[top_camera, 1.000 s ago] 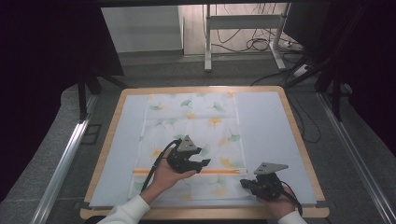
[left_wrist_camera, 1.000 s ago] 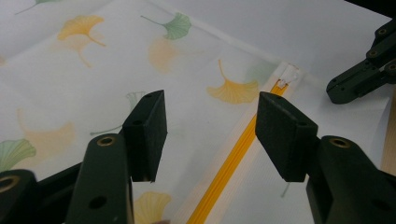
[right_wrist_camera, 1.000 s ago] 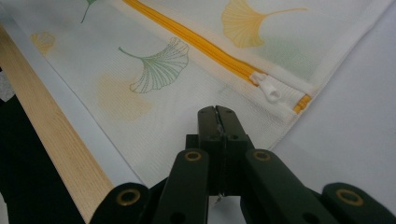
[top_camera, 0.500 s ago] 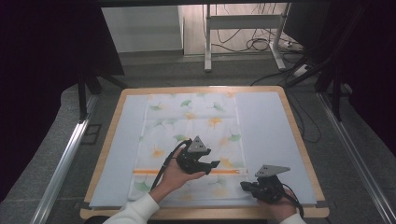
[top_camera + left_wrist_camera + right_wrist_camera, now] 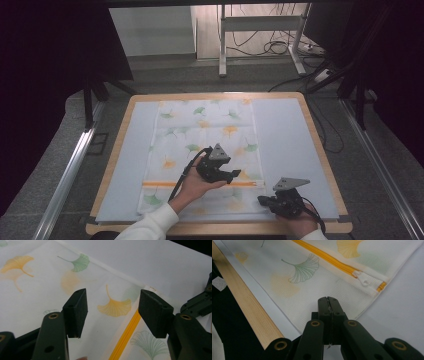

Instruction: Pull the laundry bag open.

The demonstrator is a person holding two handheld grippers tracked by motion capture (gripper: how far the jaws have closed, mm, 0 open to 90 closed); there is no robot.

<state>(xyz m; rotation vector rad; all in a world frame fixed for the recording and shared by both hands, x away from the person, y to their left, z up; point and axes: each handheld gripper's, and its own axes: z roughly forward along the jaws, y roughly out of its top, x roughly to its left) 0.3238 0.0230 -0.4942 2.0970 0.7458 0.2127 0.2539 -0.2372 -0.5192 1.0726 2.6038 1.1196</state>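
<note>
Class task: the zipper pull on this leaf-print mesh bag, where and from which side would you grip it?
Grip the white pull tab at the orange zipper's right end. It lies flat on the bag, so come down from above with open fingers along the zipper line, probably the left gripper.

Mesh cloth bag, matt; wooden table rim.

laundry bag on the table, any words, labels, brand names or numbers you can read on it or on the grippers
None: no words, numbers or brand marks can be read in any view.
The laundry bag bears printed ginkgo leaves in green and orange, and an orange zipper with a white pull that carries no lettering.
The left gripper and the right gripper are plain black, with no label.
The table and its wooden edge are unmarked.
</note>
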